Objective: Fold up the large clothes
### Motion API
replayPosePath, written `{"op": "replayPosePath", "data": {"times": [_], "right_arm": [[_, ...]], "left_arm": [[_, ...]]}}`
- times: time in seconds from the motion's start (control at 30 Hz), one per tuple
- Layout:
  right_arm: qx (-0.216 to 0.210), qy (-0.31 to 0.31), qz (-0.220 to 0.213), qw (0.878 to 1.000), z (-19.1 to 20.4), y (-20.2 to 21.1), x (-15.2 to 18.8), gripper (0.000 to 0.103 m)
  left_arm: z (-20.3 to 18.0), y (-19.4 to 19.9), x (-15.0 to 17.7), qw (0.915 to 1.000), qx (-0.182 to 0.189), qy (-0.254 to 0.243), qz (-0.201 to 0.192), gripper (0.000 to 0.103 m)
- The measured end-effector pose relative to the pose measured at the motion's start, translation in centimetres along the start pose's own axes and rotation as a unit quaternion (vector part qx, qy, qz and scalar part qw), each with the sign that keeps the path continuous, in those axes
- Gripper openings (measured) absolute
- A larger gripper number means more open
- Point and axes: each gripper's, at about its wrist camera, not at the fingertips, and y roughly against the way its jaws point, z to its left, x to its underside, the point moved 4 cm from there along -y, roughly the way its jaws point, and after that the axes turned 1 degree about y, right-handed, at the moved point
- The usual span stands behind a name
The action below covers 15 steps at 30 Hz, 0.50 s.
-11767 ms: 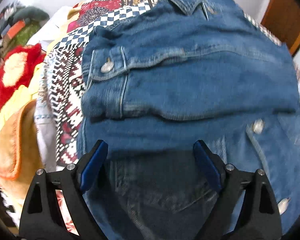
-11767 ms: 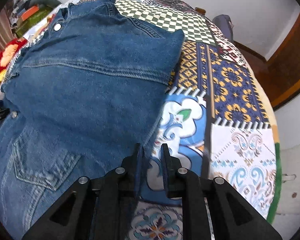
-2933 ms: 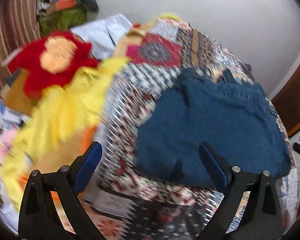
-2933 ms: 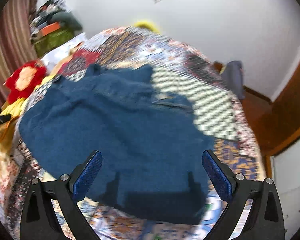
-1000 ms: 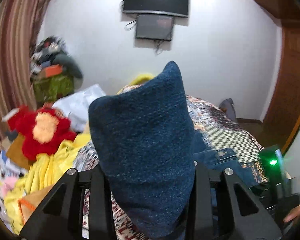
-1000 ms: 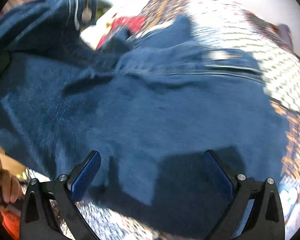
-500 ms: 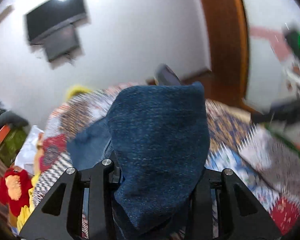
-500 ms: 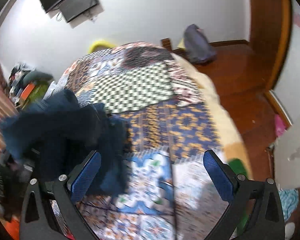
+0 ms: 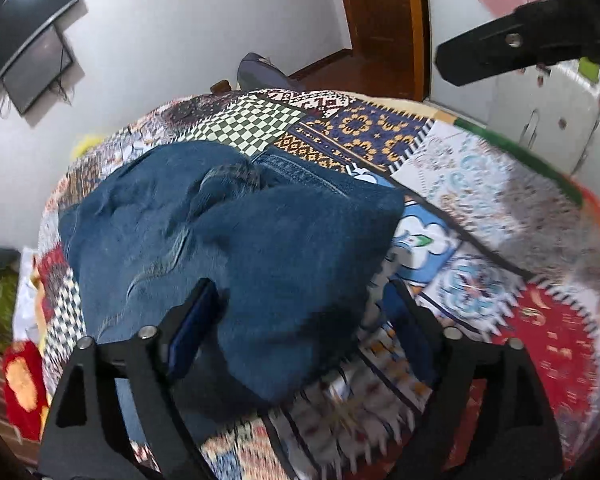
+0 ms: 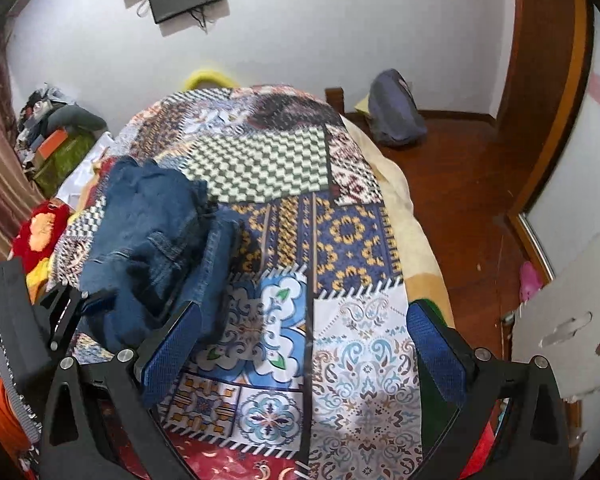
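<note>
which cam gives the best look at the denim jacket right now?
Left wrist view: the denim jacket fills the frame, bunched on the patchwork bedspread, between the opening jaws of the left gripper. Right wrist view shows it smaller, at the left edge, partly behind a pad of the open right gripper.

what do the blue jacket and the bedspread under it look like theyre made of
Jacket: looks like mid-blue denim, matte, with pale stitched seams and a fuzzy woven face. Bedspread: probably smooth printed fabric in patchwork patterns; it lies flat without quilting visible, so the fibre is unclear.
</note>
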Motion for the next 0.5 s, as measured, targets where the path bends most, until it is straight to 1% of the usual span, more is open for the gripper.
{"op": "replayPosePath", "data": {"times": [0.07,0.13,0.23,0.27,0.37,0.43,0.5], "right_arm": [[-0.014,-0.002,-0.006,1.0,0.5,0.6,-0.5,0.102],[-0.035,-0.004,-0.008,0.999,1.3,1.0,-1.0,0.102],[-0.08,0.0,-0.002,0.997,3.4,1.0,-1.7,0.102],[-0.09,0.002,0.0,0.996,4.0,0.7,-1.9,0.102],[-0.109,0.015,0.012,0.994,6.6,-0.6,-2.2,0.102],[-0.123,0.028,0.027,0.992,8.8,-2.0,-2.3,0.102],[-0.138,0.039,0.044,0.989,10.4,-3.4,-2.1,0.102]], "left_arm": [[0.9,1.4,0.6,0.9994,0.019,0.027,0.007,0.09],[2.5,2.8,1.3,0.9983,0.023,0.053,0.004,0.09],[5.9,5.4,2.1,0.9952,0.006,0.096,-0.018,0.09],[7.4,6.2,2.4,0.9935,-0.005,0.111,-0.025,0.091],[11.0,7.6,3.1,0.9881,-0.03,0.147,-0.036,0.097],[12.9,7.6,3.6,0.9844,-0.04,0.168,-0.034,0.098],[14.7,6.9,4.3,0.9798,-0.045,0.194,-0.022,0.098]]}}
